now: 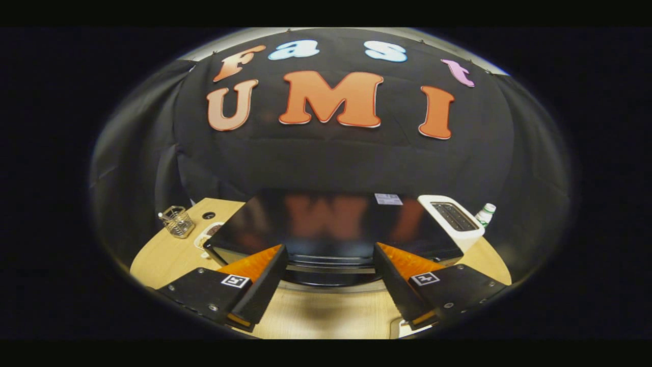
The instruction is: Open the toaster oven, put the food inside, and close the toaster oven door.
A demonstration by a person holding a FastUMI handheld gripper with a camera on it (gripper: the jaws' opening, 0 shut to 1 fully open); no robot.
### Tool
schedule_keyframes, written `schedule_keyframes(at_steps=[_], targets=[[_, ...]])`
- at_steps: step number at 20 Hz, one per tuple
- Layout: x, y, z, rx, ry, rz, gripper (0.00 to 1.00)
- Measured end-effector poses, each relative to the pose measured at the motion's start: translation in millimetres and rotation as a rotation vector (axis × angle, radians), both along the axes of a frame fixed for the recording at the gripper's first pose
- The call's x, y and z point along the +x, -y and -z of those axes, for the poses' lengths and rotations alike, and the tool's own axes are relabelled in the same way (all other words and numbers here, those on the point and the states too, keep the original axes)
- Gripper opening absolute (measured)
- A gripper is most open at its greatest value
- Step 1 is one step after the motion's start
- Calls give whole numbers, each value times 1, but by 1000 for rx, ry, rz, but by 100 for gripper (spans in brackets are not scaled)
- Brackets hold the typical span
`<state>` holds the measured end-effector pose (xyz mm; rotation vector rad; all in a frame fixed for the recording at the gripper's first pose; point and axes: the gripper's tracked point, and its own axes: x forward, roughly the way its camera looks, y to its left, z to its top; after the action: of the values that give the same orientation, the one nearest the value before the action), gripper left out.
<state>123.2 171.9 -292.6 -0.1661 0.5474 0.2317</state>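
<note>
hand-held gripper (330, 285): your two fingers stand wide apart with nothing between them but bare counter and the oven's front edge. Open, gripping nothing.

fingers (265, 285): both angled inward toward the oven front. Each carries a small square marker tag on its upper block. The tips look close to the oven's lower front edge; I can't tell whether they touch it.

toaster oven (326, 224): the wide, glossy black box-shaped toaster oven sits just ahead of your fingers, centred between them. You are looking down on its shiny flat top, which mirrors the wall behind. A small pale sticker lies on the top near the far right corner. A dark curved strip with a light band runs along the front between your fingers; I can't tell whether that is the handle or the door edge, so door state is unclear from here.

food: a pale plate (206, 235) with something dark on it peeks out at the oven's left side, mostly hidden by the oven. Can't tell what the food is.

wire basket (178, 221): small metal mesh holder, on the counter left of the oven, beyond the plate.

white toaster (453, 219): white plastic slot toaster with dark slots, just beside the oven's far right corner.

bottle (485, 214): small clear plastic bottle with a white cap and green label, just right of the white toaster.

counter (326, 316): light wood, rounded edge, with a small dark round hole (208, 215) near the basket.
</note>
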Motion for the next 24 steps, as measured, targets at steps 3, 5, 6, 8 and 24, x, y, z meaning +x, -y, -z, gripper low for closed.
schedule_keyframes(at_steps=[3, 5, 6, 8, 24], targets=[[-4, -1, -2, 23, -3, 11, 98], [-7, 0, 0, 34, 5, 23, 99], [-10, 1, 2, 26, -1, 24, 99], [-16, 2, 0, 20, -2, 34, 100], [-117, 25, 34, 34, -74, 80, 99]])
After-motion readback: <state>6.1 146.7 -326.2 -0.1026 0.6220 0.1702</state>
